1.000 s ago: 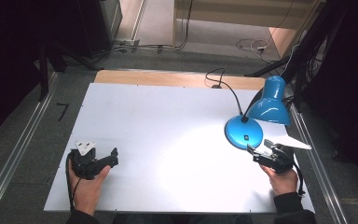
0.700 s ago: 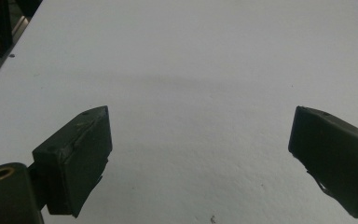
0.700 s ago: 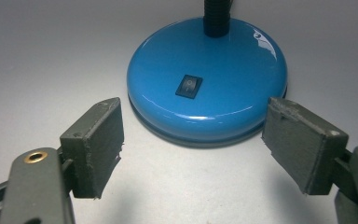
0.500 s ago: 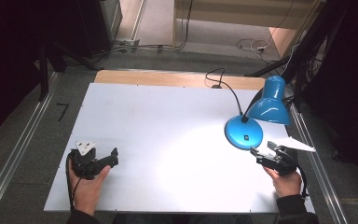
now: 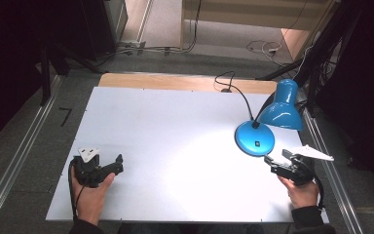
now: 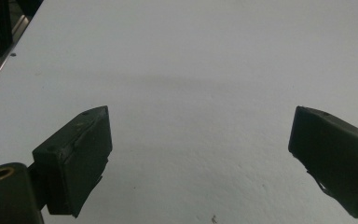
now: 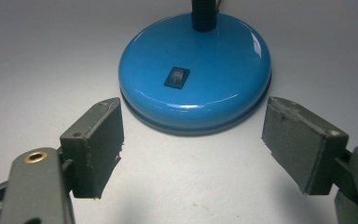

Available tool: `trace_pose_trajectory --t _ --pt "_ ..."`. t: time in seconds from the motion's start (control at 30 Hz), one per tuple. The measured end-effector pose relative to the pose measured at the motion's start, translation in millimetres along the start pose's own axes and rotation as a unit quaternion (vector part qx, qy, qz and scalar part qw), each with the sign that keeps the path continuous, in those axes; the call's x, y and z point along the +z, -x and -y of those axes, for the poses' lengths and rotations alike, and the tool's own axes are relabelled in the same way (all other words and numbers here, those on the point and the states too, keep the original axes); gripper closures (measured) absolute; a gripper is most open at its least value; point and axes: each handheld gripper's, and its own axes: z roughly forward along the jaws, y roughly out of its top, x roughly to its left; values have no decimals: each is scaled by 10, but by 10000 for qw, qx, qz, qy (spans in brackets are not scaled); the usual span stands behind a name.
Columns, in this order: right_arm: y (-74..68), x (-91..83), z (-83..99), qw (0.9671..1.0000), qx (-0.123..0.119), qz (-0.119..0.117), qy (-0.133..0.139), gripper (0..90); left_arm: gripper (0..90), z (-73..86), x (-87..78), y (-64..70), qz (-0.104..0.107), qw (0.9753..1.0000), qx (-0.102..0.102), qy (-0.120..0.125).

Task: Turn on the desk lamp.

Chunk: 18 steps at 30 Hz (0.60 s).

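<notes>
The desk (image 5: pixel 175 141) is a white board with a bare wooden strip along its far edge. A blue lamp (image 5: pixel 255 138) stands near the desk's right edge, upright on its round base, its black neck curving up to a shade (image 5: pixel 282 106) that hangs to the right of the base. A black cord (image 5: pixel 233 90) runs from the lamp to the far edge. The right claw (image 5: pixel 271 164) sits just in front of the lamp base, close but apart, jaws spread wide and empty. The left claw (image 5: pixel 117 165) lies well apart from the lamp, near the desk's front left corner, jaws wide and empty. A black switch (image 7: pixel 176 77) sits on top of the base, facing the right claw.
</notes>
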Motion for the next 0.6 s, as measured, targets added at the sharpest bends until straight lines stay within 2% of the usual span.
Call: trace_pose_trajectory --t 0.6 --pt "170 -134 106 9998 168 139 -10 191 69 6 6 -18 13 10000 -67 -56"
